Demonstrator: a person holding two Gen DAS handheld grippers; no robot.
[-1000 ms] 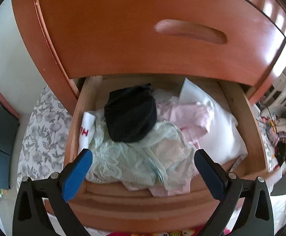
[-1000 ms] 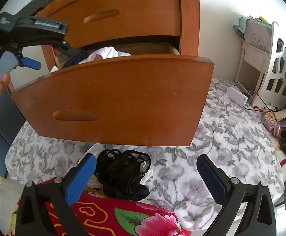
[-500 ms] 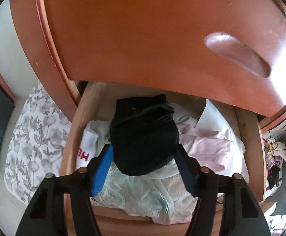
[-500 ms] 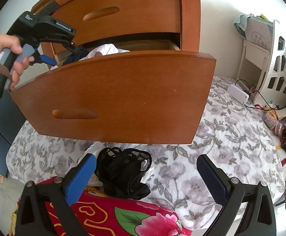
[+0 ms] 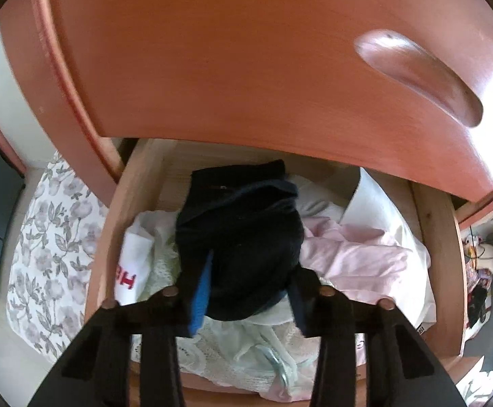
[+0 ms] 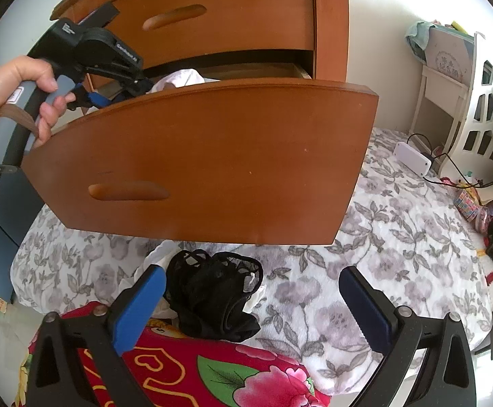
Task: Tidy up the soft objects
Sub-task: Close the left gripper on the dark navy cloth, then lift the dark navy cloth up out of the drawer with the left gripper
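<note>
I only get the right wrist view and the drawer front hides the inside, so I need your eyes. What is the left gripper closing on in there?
Observer: The left gripper is closing around a dark navy garment lying on top of the pile; the cloth is between its jaws.
Operator: What lies under it?
Observer: Pale green lace fabric, with a pink garment to the right.
Operator: Anything on the left side of the drawer?
Observer: A white cloth with red lettering against the left drawer wall.
</note>
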